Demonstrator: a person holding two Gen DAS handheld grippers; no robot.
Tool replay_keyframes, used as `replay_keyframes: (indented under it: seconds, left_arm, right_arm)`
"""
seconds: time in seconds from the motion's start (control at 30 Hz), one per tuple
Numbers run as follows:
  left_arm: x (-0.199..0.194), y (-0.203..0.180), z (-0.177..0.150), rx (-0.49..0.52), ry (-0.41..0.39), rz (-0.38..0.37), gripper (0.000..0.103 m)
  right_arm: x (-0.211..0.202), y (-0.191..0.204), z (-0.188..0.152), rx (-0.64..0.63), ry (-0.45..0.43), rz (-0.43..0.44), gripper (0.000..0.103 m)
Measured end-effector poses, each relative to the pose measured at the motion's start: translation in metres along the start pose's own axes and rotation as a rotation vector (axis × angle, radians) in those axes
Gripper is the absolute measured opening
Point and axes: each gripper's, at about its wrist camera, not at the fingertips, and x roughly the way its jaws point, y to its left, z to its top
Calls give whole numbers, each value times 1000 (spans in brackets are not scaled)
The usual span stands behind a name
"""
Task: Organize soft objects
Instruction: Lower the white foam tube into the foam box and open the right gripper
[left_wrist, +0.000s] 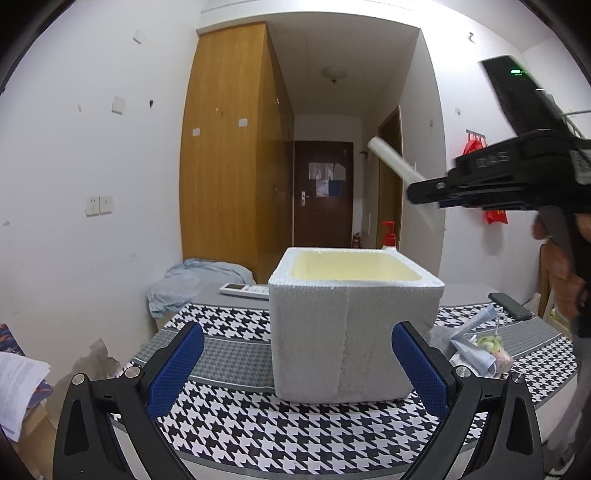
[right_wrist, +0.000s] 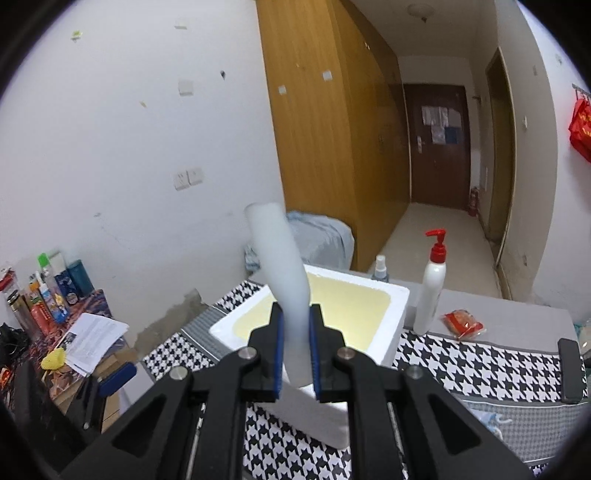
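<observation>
Here my right gripper (right_wrist: 295, 328) has its fingers (right_wrist: 277, 343) clamped on a white foam tube (right_wrist: 280, 258), which sticks up at a tilt in the air above the near rim of the open white foam box (right_wrist: 397, 295). My left gripper (left_wrist: 295, 369) has its blue fingers (left_wrist: 173, 369) spread wide apart with nothing in them, one to each side of the box's near corner and not touching it. The box stands on the houndstooth cloth (left_wrist: 258, 424) over the table, with a white pump bottle (right_wrist: 430, 291) just beside its far right corner and a red packet (right_wrist: 463, 323) near that.
</observation>
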Motion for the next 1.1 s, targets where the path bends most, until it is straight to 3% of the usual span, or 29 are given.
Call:
replay_keyframes:
  seconds: [0.17, 0.43, 0.53, 0.6, 0.8, 0.9, 1.1]
  left_arm:
    - [7, 3, 0, -11, 19, -1, 102]
    - [13, 5, 1, -12, 26, 5, 102]
    - [15, 5, 1, -12, 31, 3, 102]
    - [16, 4, 1, -11, 34, 4, 102]
    - [20, -2, 2, -1, 47, -17, 102]
    - [24, -12, 5, 11, 54, -45, 102]
    - [30, -45, 11, 55, 65, -148, 102]
  right_arm:
    - [33, -6, 3, 13, 99, -11, 15]
    - [52, -9, 12, 1, 142, -49, 21]
    - [58, -11, 13, 2, 159, -57, 29]
    - [58, -12, 12, 4, 157, -57, 42]
    - [25, -21, 14, 35, 87, -39, 63]
    - [-9, -34, 8, 51, 19, -90, 78]
    - [-74, -74, -20, 111, -72, -220, 81]
